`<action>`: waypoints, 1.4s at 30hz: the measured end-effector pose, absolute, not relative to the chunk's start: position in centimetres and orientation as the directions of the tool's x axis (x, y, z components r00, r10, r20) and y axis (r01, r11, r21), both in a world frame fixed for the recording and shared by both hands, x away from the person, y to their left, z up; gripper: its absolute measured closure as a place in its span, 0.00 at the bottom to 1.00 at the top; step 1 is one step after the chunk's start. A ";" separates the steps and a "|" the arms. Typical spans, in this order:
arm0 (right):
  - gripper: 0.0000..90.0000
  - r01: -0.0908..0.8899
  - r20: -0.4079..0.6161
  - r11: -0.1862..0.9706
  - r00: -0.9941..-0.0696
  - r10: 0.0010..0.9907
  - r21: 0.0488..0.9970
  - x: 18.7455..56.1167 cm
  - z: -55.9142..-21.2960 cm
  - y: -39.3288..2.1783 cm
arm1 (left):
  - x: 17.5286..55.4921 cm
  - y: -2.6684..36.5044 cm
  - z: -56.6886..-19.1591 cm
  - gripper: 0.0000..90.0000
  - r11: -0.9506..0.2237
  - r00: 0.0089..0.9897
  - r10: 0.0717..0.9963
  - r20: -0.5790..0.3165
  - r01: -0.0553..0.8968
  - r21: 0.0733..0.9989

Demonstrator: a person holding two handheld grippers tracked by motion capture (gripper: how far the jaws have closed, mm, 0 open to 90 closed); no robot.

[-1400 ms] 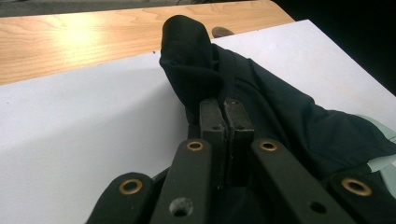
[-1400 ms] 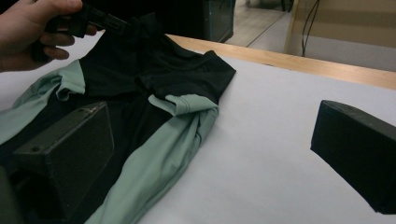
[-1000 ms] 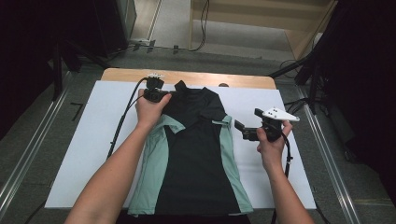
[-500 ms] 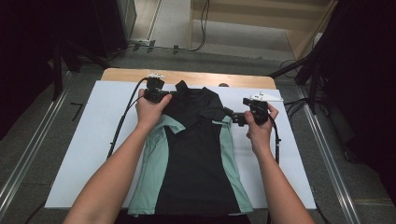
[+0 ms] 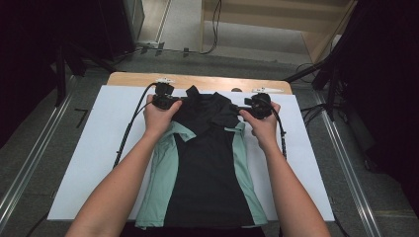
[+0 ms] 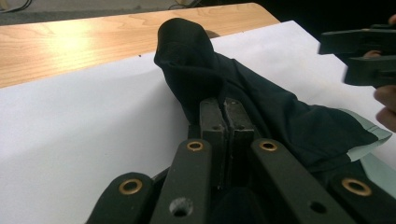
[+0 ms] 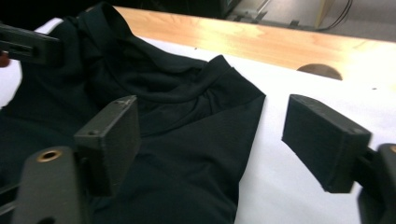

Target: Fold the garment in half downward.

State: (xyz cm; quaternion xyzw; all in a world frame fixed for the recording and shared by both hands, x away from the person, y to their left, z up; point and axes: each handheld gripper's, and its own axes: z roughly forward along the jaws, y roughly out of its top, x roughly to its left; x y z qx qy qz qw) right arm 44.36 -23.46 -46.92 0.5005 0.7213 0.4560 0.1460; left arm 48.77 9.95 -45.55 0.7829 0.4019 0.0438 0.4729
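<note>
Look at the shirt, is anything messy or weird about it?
A little. The shirt lies flat and smooth lower down, but its collar end is bunched up in a lump where the left gripper pinches it. The right gripper is open at the other shoulder.

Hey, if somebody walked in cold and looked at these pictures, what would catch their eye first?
First, the black shirt with mint-green side panels, lying flat in the middle of the white sheet that covers the table. Next, the two hands at its shoulders: the left tool is clamped shut on the dark fabric by the collar, while the right tool has open jaws straddling the other shoulder's edge, and they have just been closing.
</note>
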 end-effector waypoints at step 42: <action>0.52 0.752 0.335 0.046 -0.346 0.876 0.658 50.0 -51.2 -22.2 | 48.3 9.7 -46.0 0.98 -0.243 0.691 0.651 -0.312 0.580 0.777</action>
